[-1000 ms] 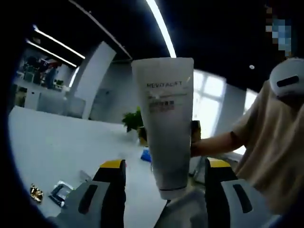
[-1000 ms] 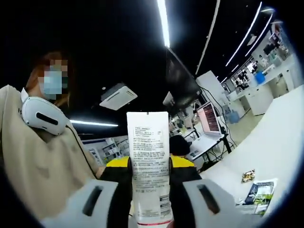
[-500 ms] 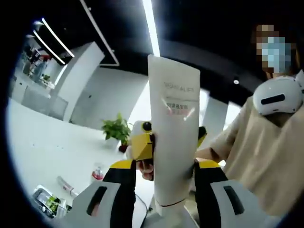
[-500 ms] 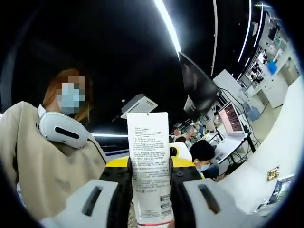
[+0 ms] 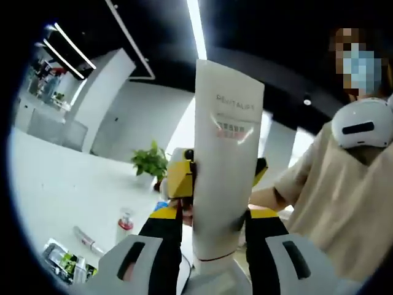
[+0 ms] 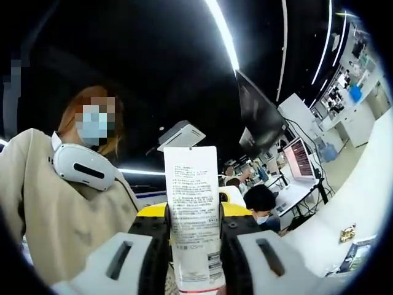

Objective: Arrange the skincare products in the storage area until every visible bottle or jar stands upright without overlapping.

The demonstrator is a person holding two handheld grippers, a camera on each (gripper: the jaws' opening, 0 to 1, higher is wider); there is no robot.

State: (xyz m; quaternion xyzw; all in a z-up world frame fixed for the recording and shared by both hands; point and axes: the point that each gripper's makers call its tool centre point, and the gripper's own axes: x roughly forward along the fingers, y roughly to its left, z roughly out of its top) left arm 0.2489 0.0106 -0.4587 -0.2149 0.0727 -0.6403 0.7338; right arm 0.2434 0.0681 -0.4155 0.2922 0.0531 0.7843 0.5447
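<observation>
Dark office ceiling with long strip lights overhead, white table (image 5: 55,184) spreading below. Left gripper (image 5: 209,221) pinching a white squeeze tube (image 5: 224,166) between its yellow-tipped jaws, held in the air well above the table. Long axis running straight up along the jaws, flat crimped end pointing up and away from the camera, narrower end down between the jaws near the lens; lettered front turned to this view. Right gripper (image 6: 193,221) clamped on the same tube (image 6: 192,215) from the opposite side, fine-print back facing its camera, crimped end up again; also seen in the left gripper view as a yellow-fronted body just behind the tube. Beyond the tube, a person in a beige top (image 5: 334,196) with white headphones (image 5: 363,123) round the neck. Farther off on the table: a small red-capped bottle (image 5: 124,222) upright, a slim tube (image 5: 86,239) lying flat, a packet (image 5: 64,264) near the left edge, a potted plant (image 5: 149,163) at the far side. Laptop (image 6: 298,157) and seated people far right in the right gripper view.
</observation>
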